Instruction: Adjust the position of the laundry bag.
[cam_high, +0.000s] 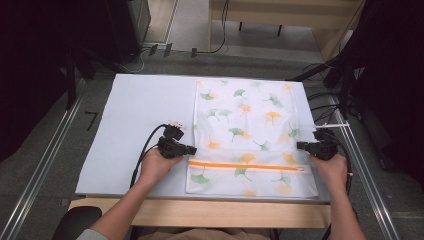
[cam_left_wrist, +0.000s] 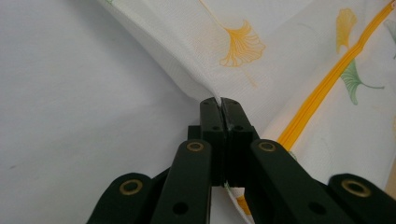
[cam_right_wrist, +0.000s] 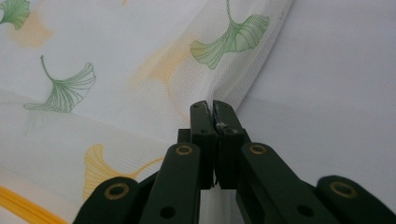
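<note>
**White mesh bag pinched at both side edges**

Grey carpet floor (cam_high: 45, 145) and a metal rail (cam_high: 47, 165) run along the left of the table, with dark equipment standing at the far left. A pale board (cam_high: 135, 105) covers the table, and a strip of bare wood (cam_high: 210, 212) shows along its near edge. The left gripper (cam_high: 192, 149) has its jaws closed tight on the left edge of the mesh bag (cam_high: 245, 120), just far of the orange zipper (cam_high: 245, 166). White with green and orange ginkgo leaves, the bag lies flat on the right half of the board, zipper end nearest the person. The right gripper (cam_high: 300, 145) is clamped on the bag's right edge. Cables (cam_high: 325, 97) and another rail lie to the right; a wooden frame (cam_high: 280, 15) stands on the far floor.
</note>
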